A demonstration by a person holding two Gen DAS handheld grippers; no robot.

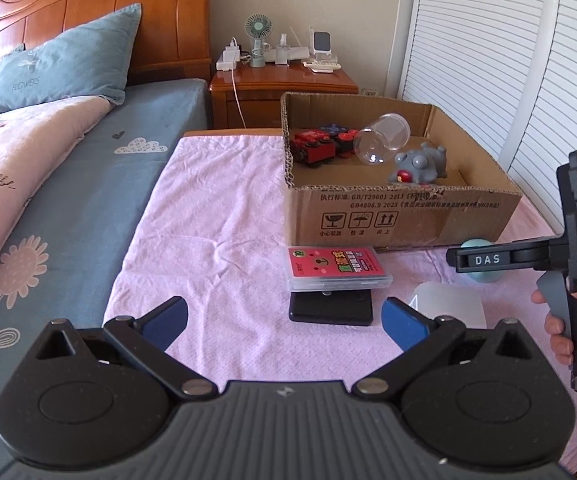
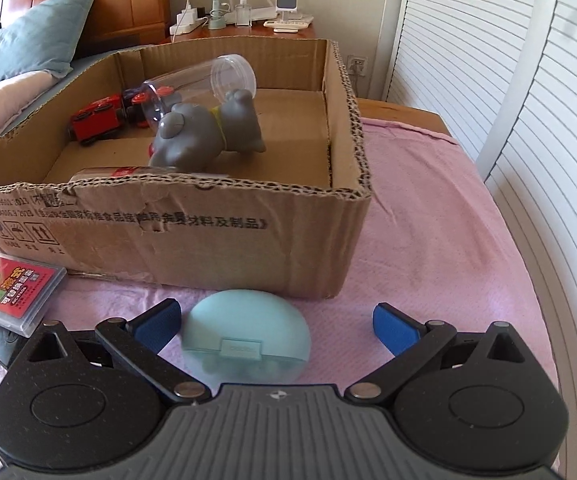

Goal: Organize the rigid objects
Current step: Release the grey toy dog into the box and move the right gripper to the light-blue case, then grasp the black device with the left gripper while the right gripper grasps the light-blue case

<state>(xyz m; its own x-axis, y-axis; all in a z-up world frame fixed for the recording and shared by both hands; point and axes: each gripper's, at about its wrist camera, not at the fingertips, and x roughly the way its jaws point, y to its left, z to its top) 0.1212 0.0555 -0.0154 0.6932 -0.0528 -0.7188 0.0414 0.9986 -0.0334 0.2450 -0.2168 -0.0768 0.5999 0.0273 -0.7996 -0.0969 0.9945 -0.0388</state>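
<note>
Both grippers spread, empty. Our right gripper (image 2: 276, 322) straddles the teal case (image 2: 244, 340) by the box (image 2: 168, 236); left gripper (image 1: 284, 322) faces the card case (image 1: 336, 270), likely next.

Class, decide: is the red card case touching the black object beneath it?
Touching. The left wrist view shows the red card case lying directly on the black object, overlapping its far edge.

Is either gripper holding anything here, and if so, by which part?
Nothing is held. The left gripper is open above the cloth. The right gripper is open, its fingers either side of the light-blue case without closing on it.
</note>
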